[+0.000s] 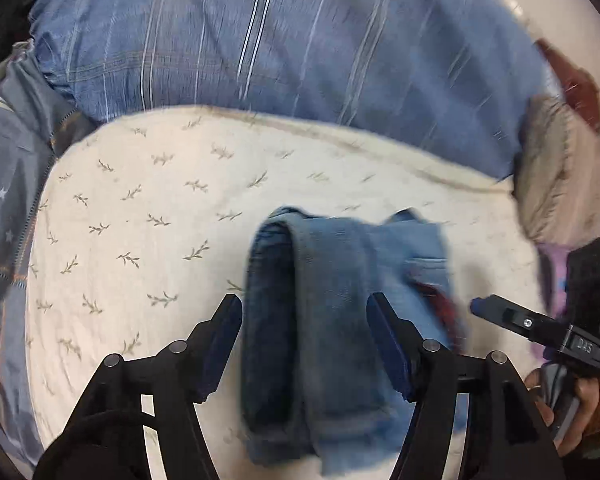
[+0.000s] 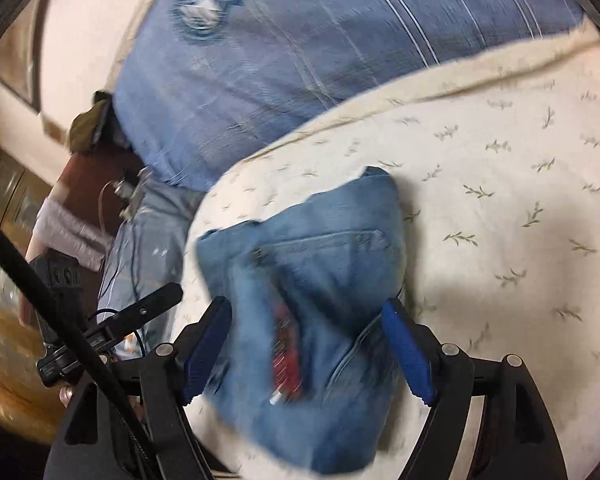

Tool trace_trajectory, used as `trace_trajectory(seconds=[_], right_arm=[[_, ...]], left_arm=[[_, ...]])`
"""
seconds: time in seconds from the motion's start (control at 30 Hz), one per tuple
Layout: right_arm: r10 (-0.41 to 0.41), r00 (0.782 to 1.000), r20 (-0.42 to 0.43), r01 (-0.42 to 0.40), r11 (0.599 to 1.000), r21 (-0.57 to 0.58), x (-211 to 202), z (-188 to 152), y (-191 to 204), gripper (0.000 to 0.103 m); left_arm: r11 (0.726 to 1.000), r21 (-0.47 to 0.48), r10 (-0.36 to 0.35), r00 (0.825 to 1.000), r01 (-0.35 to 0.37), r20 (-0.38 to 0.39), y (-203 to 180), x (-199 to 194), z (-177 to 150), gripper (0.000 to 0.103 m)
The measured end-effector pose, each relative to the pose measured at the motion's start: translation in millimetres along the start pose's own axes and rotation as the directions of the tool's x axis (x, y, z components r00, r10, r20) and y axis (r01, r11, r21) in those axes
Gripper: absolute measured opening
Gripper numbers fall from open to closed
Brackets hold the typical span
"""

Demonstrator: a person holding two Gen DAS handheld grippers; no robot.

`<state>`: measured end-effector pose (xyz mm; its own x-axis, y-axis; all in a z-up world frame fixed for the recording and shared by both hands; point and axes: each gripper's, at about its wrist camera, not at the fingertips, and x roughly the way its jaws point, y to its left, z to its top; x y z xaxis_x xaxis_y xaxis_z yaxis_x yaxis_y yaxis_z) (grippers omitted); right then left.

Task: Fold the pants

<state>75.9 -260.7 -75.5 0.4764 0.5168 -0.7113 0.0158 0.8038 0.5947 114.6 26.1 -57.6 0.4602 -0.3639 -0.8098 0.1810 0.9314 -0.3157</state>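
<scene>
We see the jeans (image 1: 332,328) folded into a thick bundle, lying on the cream leaf-print sheet (image 1: 148,208) at about six o'clock in both views. Our left gripper (image 1: 305,312) has its jaws spread, one on each side of the bundle. Our right gripper (image 2: 308,320) is spread the same way around the denim, where a red patch (image 2: 286,356) shows. At twelve o'clock lies a blue striped pillow (image 1: 280,40).
</scene>
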Motion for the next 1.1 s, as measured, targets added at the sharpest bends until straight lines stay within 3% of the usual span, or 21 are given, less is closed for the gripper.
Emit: trace_trajectory(seconds=[0.1, 0.17, 0.23, 0.3, 0.47, 0.6, 0.67, 0.73, 0.8, 0.87, 0.97, 1.1], right_arm=[[0.012, 1.000, 0.009, -0.012, 0.999, 0.044, 10.8, -12.6, -24.9, 0.080], [0.032, 0.999, -0.029, -0.030, 0.998, 0.059, 19.1, -16.7, -34.4, 0.080], [0.032, 0.999, -0.038, -0.030, 0.997, 0.067, 24.8, -15.8, -37.3, 0.080], [0.085, 0.995, -0.055, -0.080, 0.993, 0.092, 33.5, -14.3, -39.2, 0.080], [0.122, 0.991, -0.063, -0.111, 0.981, 0.158, 35.7, -14.8, -53.6, 0.063], [0.129, 0.990, -0.064, -0.118, 0.981, 0.156, 34.6, -17.4, -52.3, 0.064], [0.145, 0.986, -0.075, -0.131, 0.977, 0.170, 40.5, -19.6, -53.7, 0.064], [0.159, 0.984, -0.077, -0.142, 0.972, 0.188, 40.9, -20.9, -59.1, 0.061], [0.166, 0.983, -0.076, -0.150, 0.971, 0.185, 40.7, -20.9, -57.8, 0.054], [0.170, 0.983, -0.071, -0.156, 0.973, 0.171, 38.0, -21.6, -54.4, 0.039], [0.156, 0.987, -0.050, -0.149, 0.982, 0.118, 30.2, -19.6, -42.1, 0.026], [0.162, 0.986, 0.033, -0.163, 0.986, 0.020, 2.3, -0.9, -22.9, 0.025]], left_arm=[[0.995, -0.086, -0.056, 0.998, 0.054, -0.021, 21.9, 24.8, -15.0, 0.065], [0.972, -0.211, -0.119, 0.990, 0.100, -0.081, 37.9, 40.4, -19.8, 0.064], [0.953, -0.261, -0.178, 0.981, 0.151, -0.080, 45.5, 49.5, -17.1, 0.066], [0.944, -0.291, -0.185, 0.980, 0.157, -0.074, 51.1, 61.2, -13.7, 0.071], [0.934, -0.275, -0.254, 0.966, 0.230, -0.055, 43.3, 61.0, -12.0, 0.065], [0.956, -0.230, -0.203, 0.977, 0.181, -0.072, 43.6, 64.5, -12.9, 0.071], [0.942, -0.271, -0.228, 0.970, 0.197, -0.086, 49.4, 73.3, -13.6, 0.071], [0.925, -0.309, -0.257, 0.963, 0.221, -0.079, 54.8, 75.9, -13.8, 0.062], [0.927, -0.309, -0.245, 0.967, 0.211, -0.074, 56.3, 75.3, -13.5, 0.035], [0.920, -0.312, -0.269, 0.961, 0.239, -0.058, 56.2, 70.6, -13.6, 0.022], [0.919, -0.280, -0.296, 0.955, 0.278, -0.022, 50.1, 53.2, -10.6, 0.018], [0.881, -0.292, -0.380, 0.924, 0.373, 0.034, 45.4, 32.7, 13.5, 0.018]])
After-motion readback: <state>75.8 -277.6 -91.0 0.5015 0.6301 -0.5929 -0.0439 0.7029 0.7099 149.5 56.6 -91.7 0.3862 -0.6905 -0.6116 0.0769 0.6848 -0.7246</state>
